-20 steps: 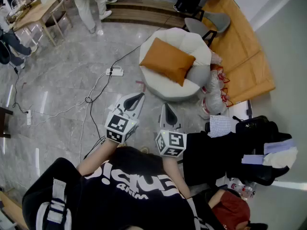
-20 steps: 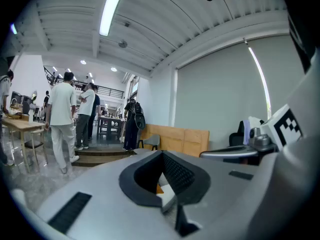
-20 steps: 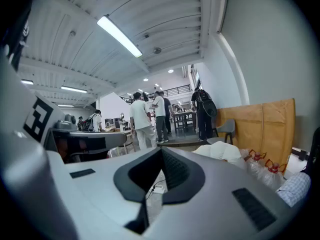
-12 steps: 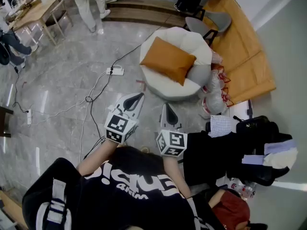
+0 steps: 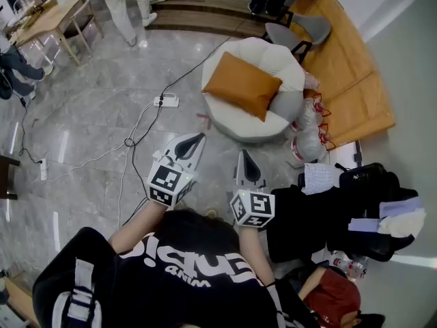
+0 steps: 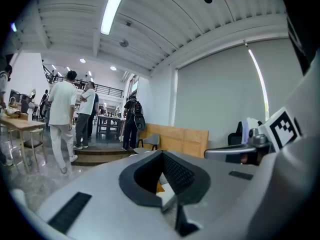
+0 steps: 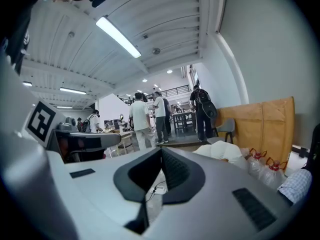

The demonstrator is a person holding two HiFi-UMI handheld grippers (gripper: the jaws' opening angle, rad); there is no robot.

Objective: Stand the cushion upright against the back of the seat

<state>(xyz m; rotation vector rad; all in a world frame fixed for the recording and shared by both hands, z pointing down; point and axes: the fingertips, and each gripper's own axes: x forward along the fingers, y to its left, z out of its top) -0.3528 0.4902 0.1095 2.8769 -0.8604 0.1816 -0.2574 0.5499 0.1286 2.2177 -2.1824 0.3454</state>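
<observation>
1. Overhead, in the head view, the orange cushion (image 5: 242, 85) lies flat across the round white seat (image 5: 235, 127), with one corner beside a grey pillow (image 5: 287, 104). The left claw (image 5: 194, 139) and right claw (image 5: 244, 160) hover side by side over the grey floor (image 5: 89, 135), well apart from the seat and pointing toward it.
2. Left gripper view: the left claw is clenched, tips together, with nothing gripped. A sliver of the orange cushion shows through the hollow behind the tips.
3. Right gripper view: the right claw is likewise clenched and empty. The white seat sits ahead at right, and people (image 7: 142, 119) stand farther back.
</observation>
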